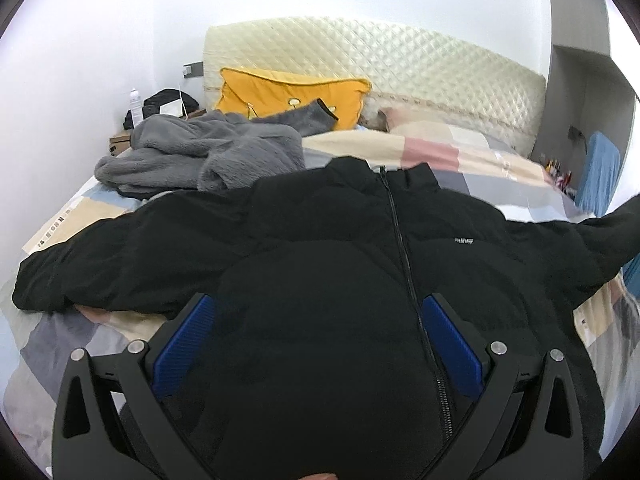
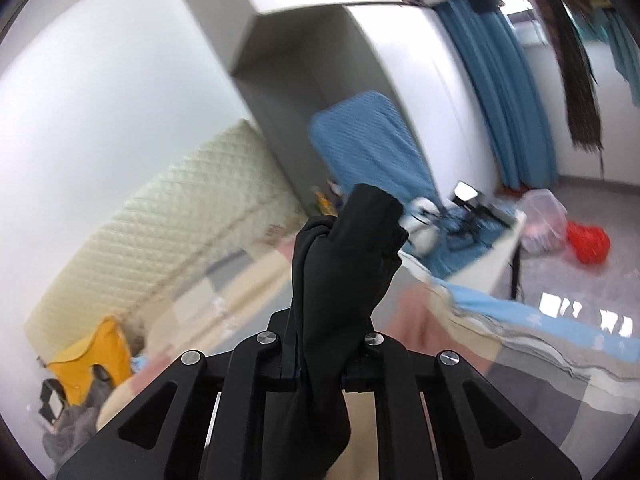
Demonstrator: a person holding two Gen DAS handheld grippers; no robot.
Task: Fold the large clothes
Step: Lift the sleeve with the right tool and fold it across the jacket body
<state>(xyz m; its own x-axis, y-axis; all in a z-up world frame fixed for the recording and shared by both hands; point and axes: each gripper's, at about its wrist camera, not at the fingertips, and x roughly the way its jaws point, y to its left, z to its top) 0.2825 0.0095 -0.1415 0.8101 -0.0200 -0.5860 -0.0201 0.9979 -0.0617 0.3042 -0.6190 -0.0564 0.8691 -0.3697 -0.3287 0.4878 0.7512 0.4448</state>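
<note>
Right wrist view: right gripper (image 2: 320, 360) clamped on a black sleeve (image 2: 352, 256), jaws all but together, cuff standing up past the fingertips, cloth hanging down below the jaws. Left wrist view: left gripper (image 1: 316, 336) spread wide, blue pads (image 1: 182, 344) either side of the lower front of the jacket (image 1: 340, 240); whether they press the cloth, not clear. Jacket black, puffy, zipped, lying front-up on the bed (image 1: 472, 168), collar toward the headboard (image 1: 360, 52), long axis running from the left fingers straight away up the zip (image 1: 400, 232). Sleeves out sideways: one flat to the left of the picture, the other lifted off the bed at the right edge, presumably the one in the right gripper. Judged next: that sleeve carried across the chest toward the zip, right hand the nearer. Surface: patchwork cover in beige, pink, grey and pale blue. Also on the bed: grey fleece (image 1: 208, 148), yellow pillow (image 1: 288, 92). Room: white walls, grey cabinet (image 2: 288, 60), blue curtain (image 2: 500, 100), red bag (image 2: 588, 244) on the floor.
</note>
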